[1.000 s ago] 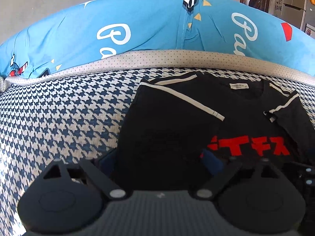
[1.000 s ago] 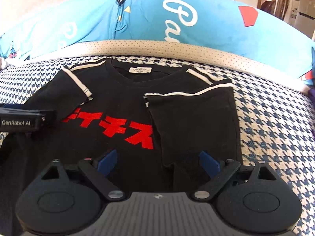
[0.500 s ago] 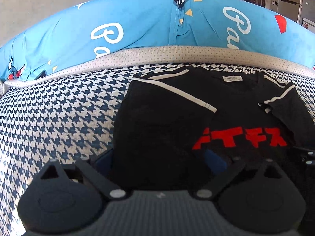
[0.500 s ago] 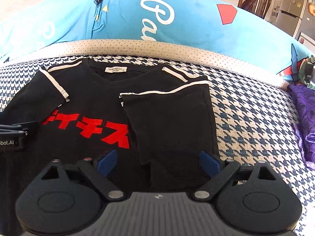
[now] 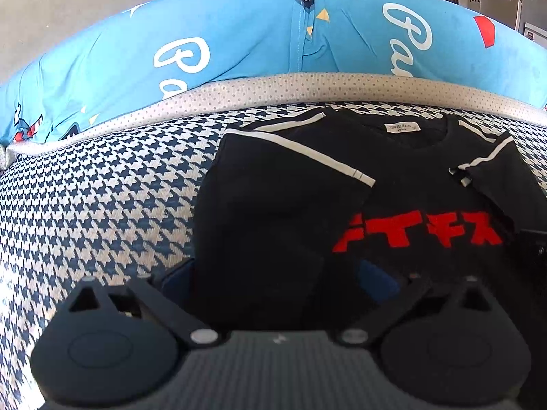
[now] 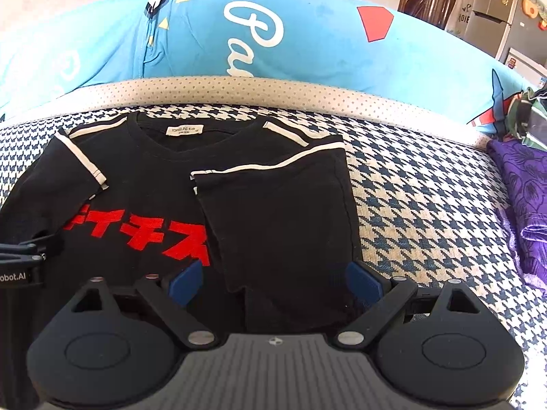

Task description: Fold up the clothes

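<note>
a: where's the shirt?

b: a black t-shirt (image 6: 143,184) with red lettering (image 6: 140,235) lies flat on the houndstooth bed cover (image 6: 427,205), neck label (image 6: 184,130) toward the far side. both side panels are folded in over the front, white-striped sleeves on top.

a: and the left gripper (image 5: 278,276)?

b: low at the near hem, fingers spread wide. one blue pad (image 5: 177,276) sits at the shirt's left edge where it meets the cover, the other (image 5: 379,278) is over the black cloth under the lettering. whether the pads touch the fabric, i can't tell.

a: right gripper (image 6: 277,282)?

b: also spread wide, straddling the near end of the right folded panel (image 6: 283,225). nothing is pinched between the fingers.

a: what's around it?

b: a blue printed pillow (image 5: 239,44) runs along the far edge behind a dotted beige piping (image 5: 307,89). purple floral fabric (image 6: 523,191) lies to the right on the bed, apart from the shirt. a fridge (image 6: 489,10) stands in the background.
</note>
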